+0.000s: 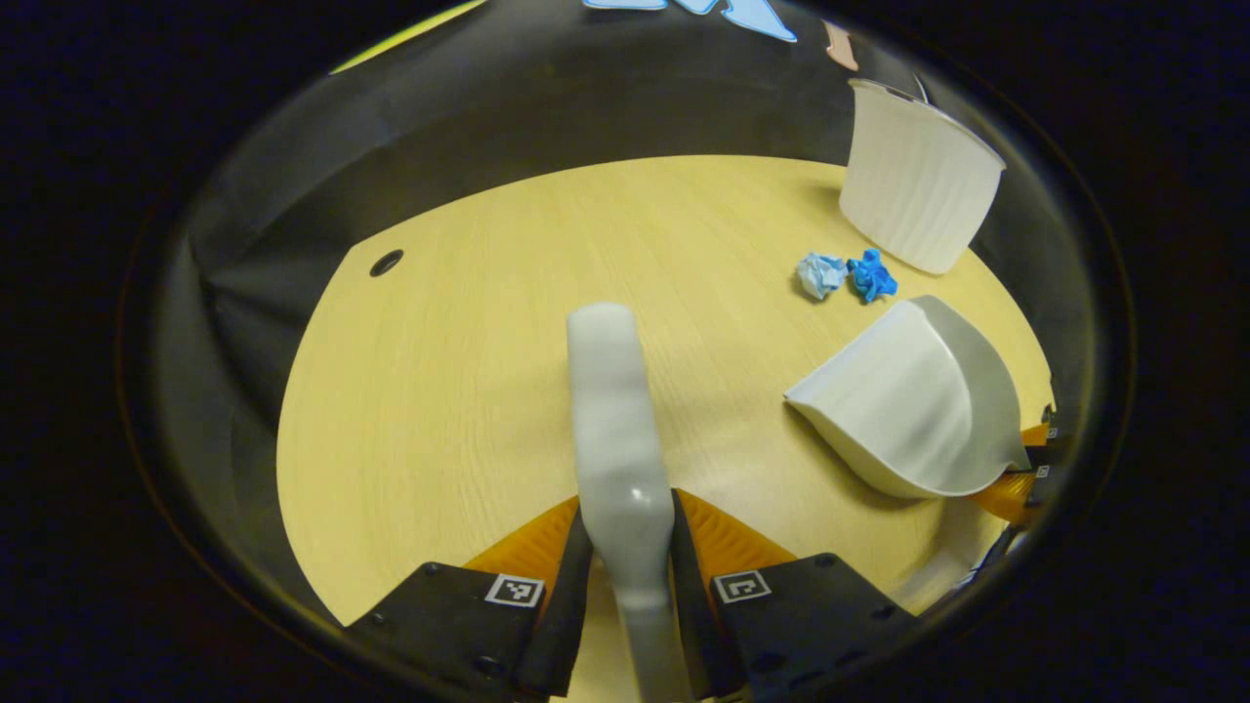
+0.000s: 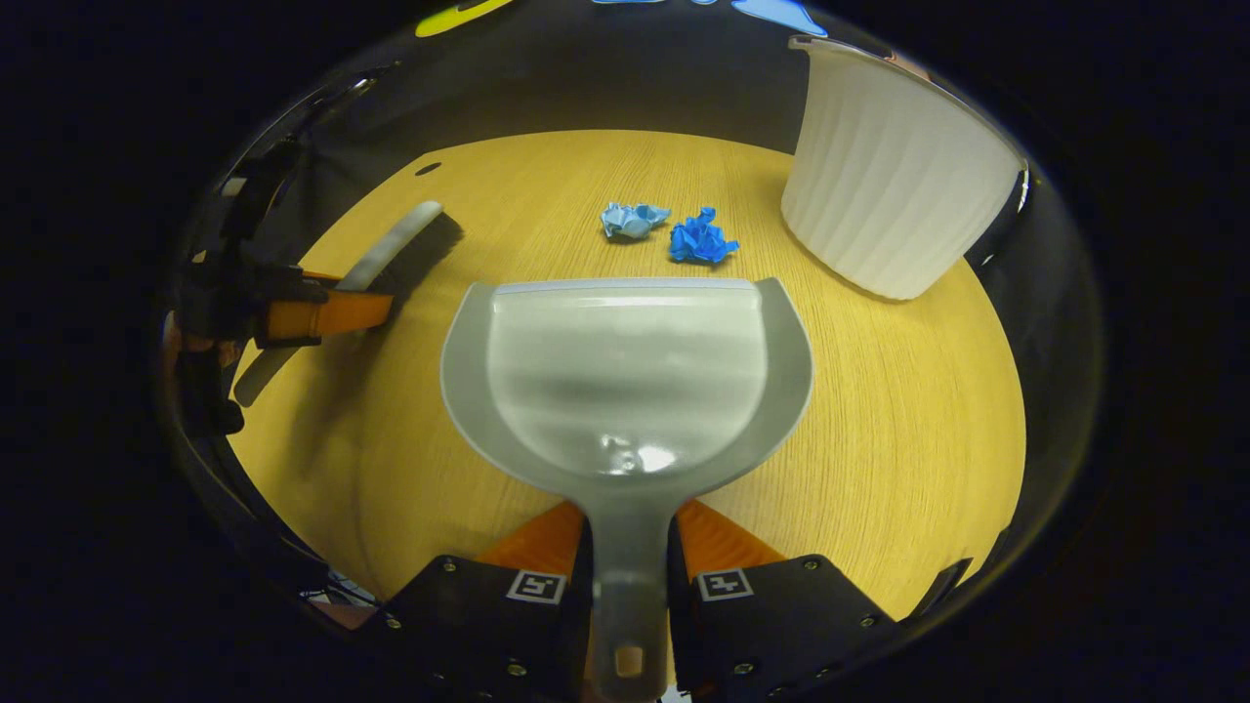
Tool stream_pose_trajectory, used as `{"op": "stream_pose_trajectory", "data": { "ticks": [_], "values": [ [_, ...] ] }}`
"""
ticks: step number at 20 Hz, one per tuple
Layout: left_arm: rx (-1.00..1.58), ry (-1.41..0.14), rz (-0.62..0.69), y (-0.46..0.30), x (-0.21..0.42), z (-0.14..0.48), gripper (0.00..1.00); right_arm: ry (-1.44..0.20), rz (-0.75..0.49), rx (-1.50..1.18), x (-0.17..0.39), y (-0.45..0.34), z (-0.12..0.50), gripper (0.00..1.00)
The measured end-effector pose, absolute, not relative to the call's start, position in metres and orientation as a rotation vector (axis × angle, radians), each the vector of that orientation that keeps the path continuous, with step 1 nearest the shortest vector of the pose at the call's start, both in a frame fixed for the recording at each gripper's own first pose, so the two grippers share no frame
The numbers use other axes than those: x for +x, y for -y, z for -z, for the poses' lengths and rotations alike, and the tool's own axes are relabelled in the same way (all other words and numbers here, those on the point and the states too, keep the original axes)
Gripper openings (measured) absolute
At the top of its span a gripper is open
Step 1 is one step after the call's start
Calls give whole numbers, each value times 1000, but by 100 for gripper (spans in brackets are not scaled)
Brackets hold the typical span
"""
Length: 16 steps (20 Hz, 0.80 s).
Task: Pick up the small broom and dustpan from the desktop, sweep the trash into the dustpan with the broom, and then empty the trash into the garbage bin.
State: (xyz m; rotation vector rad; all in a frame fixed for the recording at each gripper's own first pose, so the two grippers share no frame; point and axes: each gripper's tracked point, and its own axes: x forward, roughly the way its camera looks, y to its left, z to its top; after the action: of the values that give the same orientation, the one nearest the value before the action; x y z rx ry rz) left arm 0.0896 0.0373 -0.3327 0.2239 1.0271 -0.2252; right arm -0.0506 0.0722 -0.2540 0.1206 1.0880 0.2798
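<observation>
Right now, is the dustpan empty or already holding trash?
Empty. The dustpan has a bare scoop, and both paper wads lie on the desktop beyond its front edge.

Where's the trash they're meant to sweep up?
Two paper wads, pale blue and bright blue, lie on the desk ahead of the dustpan, left of the bin.
</observation>
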Motion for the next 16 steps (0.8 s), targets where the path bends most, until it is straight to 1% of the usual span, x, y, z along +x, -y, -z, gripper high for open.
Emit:
{"op": "stream_pose_trajectory", "data": {
  "ticks": [1,2,4,5,6,7,9,10,11,12,13,14,15,16],
  "values": [
    [223,-1031,235,-33,93,332,46,-1086,-289,117,-50,-67,256,34],
    [220,-1038,242,-27,98,333,49,-1086,-296,111,-50,-61,256,35],
    [219,-1038,250,-17,111,334,49,-1087,-310,99,-49,-50,259,35],
    [226,-1037,255,-13,117,334,49,-1088,-320,97,-50,-47,262,39],
    [237,-1035,263,-9,124,333,51,-1085,-328,99,-49,-41,261,35],
    [248,-1034,272,-3,130,335,49,-1087,-338,100,-49,-37,263,35],
    [273,-1037,294,8,142,337,49,-1082,-361,93,-47,-30,265,35],
    [282,-1034,305,14,149,337,51,-1081,-373,86,-44,-26,266,35],
    [288,-1030,319,21,157,339,51,-1080,-385,79,-45,-22,267,35],
    [297,-1028,331,27,163,340,49,-1080,-398,68,-43,-18,267,35],
    [304,-1025,346,33,170,340,51,-1078,-411,55,-42,-14,269,35],
    [313,-1023,359,38,175,340,49,-1078,-422,39,-40,-9,269,35],
    [321,-1022,372,44,179,342,51,-1080,-432,23,-40,-4,271,34],
    [329,-1019,387,50,183,342,51,-1079,-442,12,-40,0,271,34]
  ]
}}
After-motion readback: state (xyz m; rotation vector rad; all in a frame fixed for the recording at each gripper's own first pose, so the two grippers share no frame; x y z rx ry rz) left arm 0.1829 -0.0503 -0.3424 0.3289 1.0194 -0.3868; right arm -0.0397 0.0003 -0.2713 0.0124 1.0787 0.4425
